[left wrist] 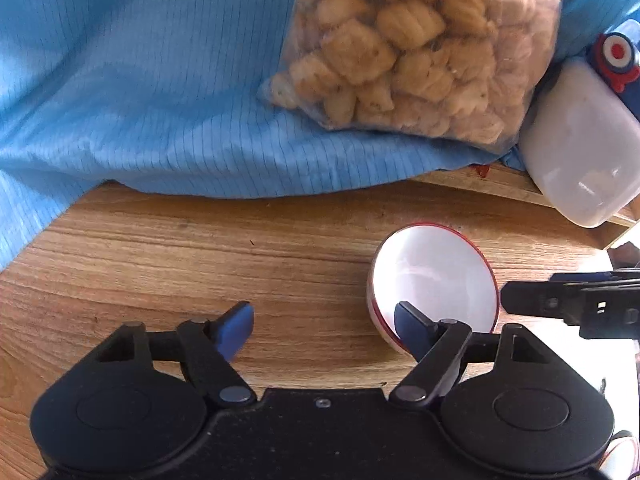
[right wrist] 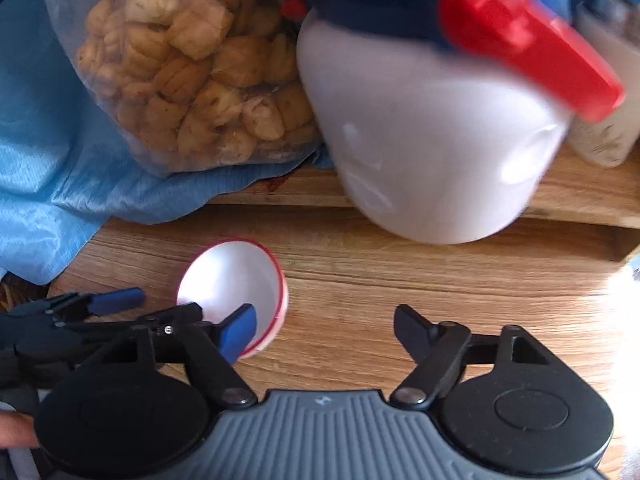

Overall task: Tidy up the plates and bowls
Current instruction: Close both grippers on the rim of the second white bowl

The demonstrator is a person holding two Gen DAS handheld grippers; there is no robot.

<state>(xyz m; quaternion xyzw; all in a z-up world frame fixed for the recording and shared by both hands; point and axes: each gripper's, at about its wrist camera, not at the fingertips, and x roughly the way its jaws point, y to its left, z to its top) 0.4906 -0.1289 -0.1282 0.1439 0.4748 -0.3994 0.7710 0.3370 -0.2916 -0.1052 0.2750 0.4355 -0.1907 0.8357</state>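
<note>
- A small white bowl with a thin red rim [left wrist: 434,280] sits on the light wooden tabletop [left wrist: 200,264], tipped so that its white inside faces the cameras.
- The left gripper [left wrist: 324,328] hangs over the bare wood with its blue-padded fingers spread; its right-hand finger overlaps the bowl's near edge in the left wrist view, and nothing lies between the pads.
- The right gripper [right wrist: 325,330] is likewise spread wide over empty wood, with the bowl [right wrist: 236,288] just beyond its left finger; whether that finger touches the rim cannot be told.
- Neither claw pinches anything.
- Behind the bowl, a wrinkled light-blue cloth [left wrist: 140,92] drapes onto the table.
- A clear plastic bag of tan, ridged snack pieces [left wrist: 416,44] rests on the cloth.
- Beside the bag stands a translucent white plastic jug with a dark-blue top and a red handle [right wrist: 432,132], blurred in the right wrist view.
- A fingertip [right wrist: 16,430] shows at the lower left edge of the right wrist view.
</note>
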